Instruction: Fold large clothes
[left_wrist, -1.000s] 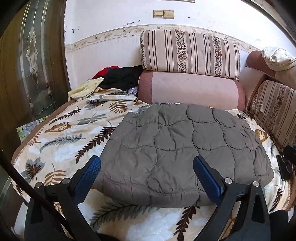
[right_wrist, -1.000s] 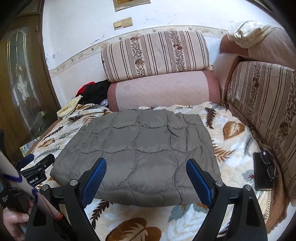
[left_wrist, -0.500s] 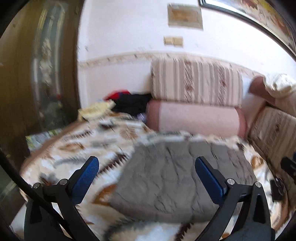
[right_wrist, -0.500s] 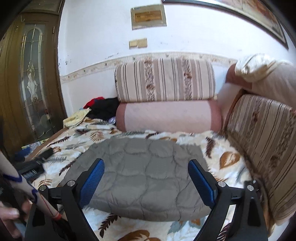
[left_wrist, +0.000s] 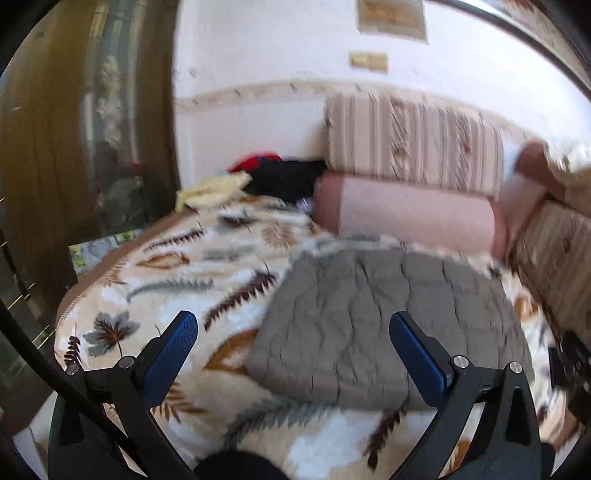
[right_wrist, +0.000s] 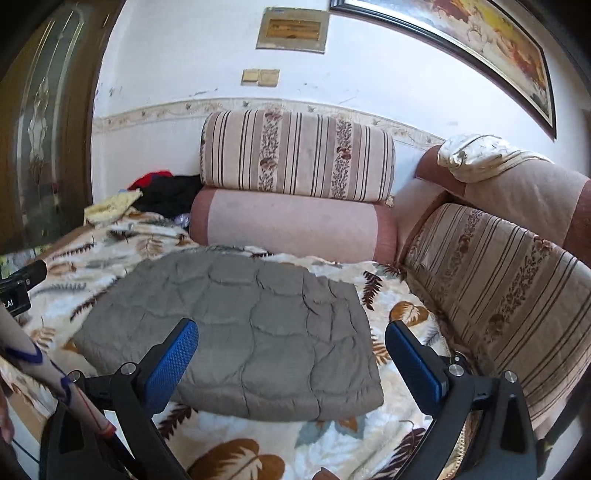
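A grey quilted garment lies folded into a thick rectangle on the leaf-print blanket. My left gripper hangs open above and in front of its near left corner, with nothing between the blue pads. My right gripper hovers over the garment's near right part; its jaws are opening wide and hold nothing. The left gripper's tip shows at the left edge of the right wrist view.
Striped cushion and pink bolster stand against the back wall. A striped sofa back lines the right side. Loose red, black and yellow clothes lie at the back left. A wooden door stands left.
Both grippers have pulled back and risen from the folded garment, which now looks smaller and lower in each view. The right jaws have spread a little wider.
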